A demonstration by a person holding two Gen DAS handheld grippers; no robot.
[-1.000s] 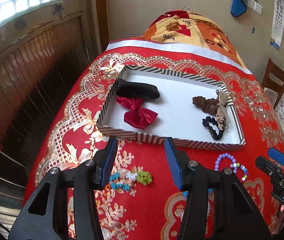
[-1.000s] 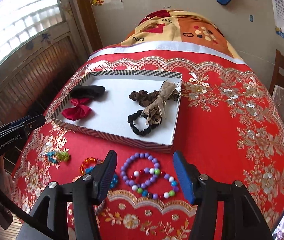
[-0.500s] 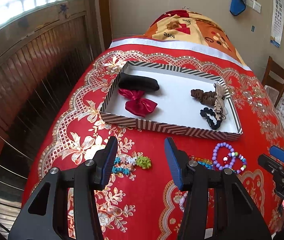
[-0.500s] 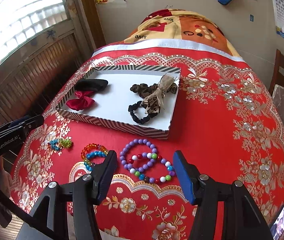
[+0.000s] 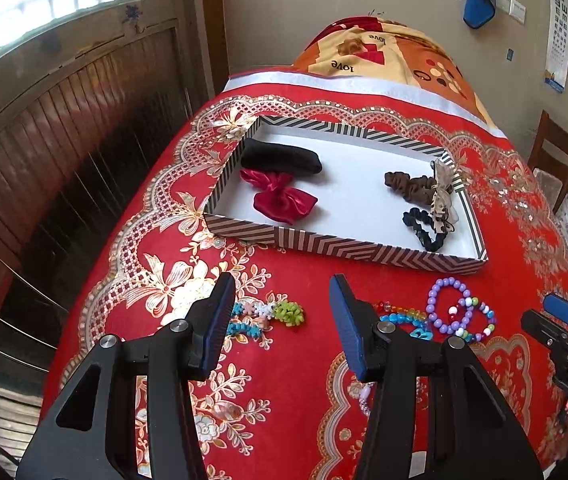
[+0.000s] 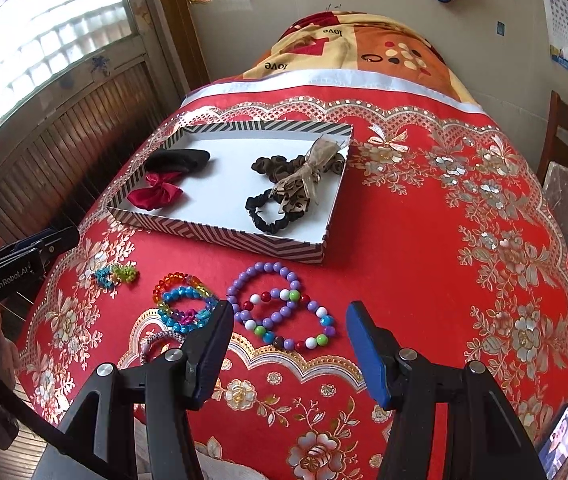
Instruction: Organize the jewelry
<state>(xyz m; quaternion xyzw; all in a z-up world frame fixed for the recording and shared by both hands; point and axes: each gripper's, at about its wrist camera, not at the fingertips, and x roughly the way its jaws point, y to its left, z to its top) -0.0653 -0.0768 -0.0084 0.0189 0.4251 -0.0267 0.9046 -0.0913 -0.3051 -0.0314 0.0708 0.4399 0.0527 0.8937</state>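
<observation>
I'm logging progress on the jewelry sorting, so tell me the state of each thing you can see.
Left gripper: open, empty.
Right gripper: open, empty.
Striped tray: lidless, holding hair accessories.
Red bow: in tray.
Purple bead bracelet: on cloth, outside tray.
Rainbow bracelet: on cloth, outside tray.

Glossy plastic beads make up the bracelets [image 6: 282,308]; the red bow [image 5: 282,196] is shiny satin cloth, the tray [image 5: 344,242] matt striped cardboard, the tablecloth [image 6: 444,240] soft cloth.
</observation>
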